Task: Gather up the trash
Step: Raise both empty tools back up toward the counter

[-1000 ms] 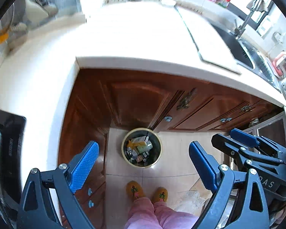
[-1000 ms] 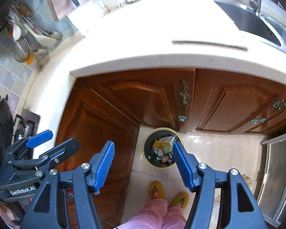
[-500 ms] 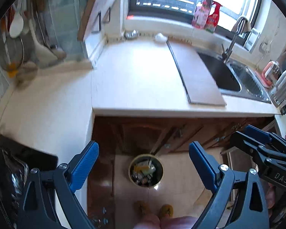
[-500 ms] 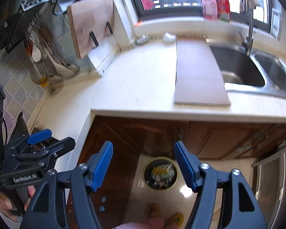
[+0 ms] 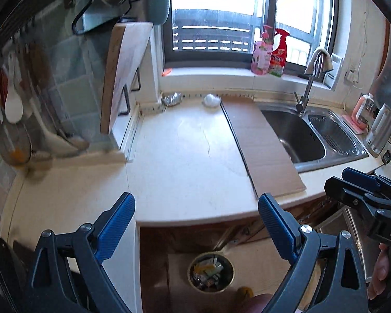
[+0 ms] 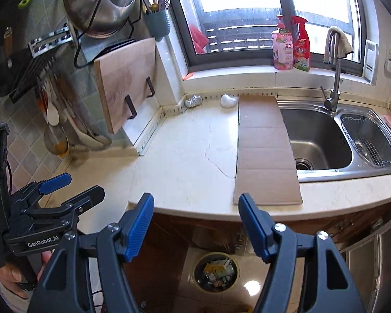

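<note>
Two scraps are left at the back of the counter point(image 6: 185, 156), against the wall strip under the window: a crumpled foil wad point(image 6: 193, 101) in the corner and, just right of it, a white crumpled wad point(image 6: 228, 101) that touches or nearly touches the far end of the cardboard sheet point(image 6: 264, 154). Both look very light and soft; I judge they will crush rather than resist, so a squeeze across the middle of each lump should hold, though the foil may be springy and slip if pinched only at an edge. The cardboard lies flat beside the sink point(image 6: 318, 140), stiff, thin and broad; if it counts as trash it likely needs lifting at the near edge that reaches the counter's lip. The right gripper point(image 6: 195, 224) hangs at the near edge of the counter with its blue pads spread wide and nothing between them, well apart from both wads, which lie straight ahead and a little left of its centreline. The left gripper point(image 5: 196, 224) is likewise spread wide and empty, and the white wad point(image 5: 211, 100) and foil point(image 5: 172, 99) sit far ahead of it. Below on the floor, the trash bin point(image 6: 216, 271) stands against the cabinets, already holding wrappers.
</note>
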Action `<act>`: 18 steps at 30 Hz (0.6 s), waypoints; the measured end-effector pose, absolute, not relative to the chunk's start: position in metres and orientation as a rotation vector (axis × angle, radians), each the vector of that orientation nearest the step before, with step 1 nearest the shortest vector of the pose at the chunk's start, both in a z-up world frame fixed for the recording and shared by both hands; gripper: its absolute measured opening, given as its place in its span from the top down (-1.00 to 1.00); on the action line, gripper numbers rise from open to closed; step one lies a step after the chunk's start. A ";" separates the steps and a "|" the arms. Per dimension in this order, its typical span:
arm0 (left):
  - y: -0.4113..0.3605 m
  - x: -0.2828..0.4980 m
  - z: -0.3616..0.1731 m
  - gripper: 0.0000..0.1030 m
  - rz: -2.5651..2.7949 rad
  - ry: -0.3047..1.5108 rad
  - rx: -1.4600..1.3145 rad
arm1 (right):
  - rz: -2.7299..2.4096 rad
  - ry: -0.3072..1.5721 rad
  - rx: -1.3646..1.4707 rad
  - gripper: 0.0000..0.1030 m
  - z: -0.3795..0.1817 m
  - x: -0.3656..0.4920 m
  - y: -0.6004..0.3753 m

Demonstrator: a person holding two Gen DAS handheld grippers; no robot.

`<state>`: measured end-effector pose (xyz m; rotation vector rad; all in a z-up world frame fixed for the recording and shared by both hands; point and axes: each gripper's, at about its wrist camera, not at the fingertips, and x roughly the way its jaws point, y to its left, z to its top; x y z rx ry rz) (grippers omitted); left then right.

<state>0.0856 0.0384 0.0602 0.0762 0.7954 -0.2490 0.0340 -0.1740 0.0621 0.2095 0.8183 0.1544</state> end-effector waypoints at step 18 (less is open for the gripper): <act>-0.031 0.320 0.106 -0.84 -0.156 0.782 0.139 | 0.290 0.798 0.237 -0.31 0.104 0.253 -0.236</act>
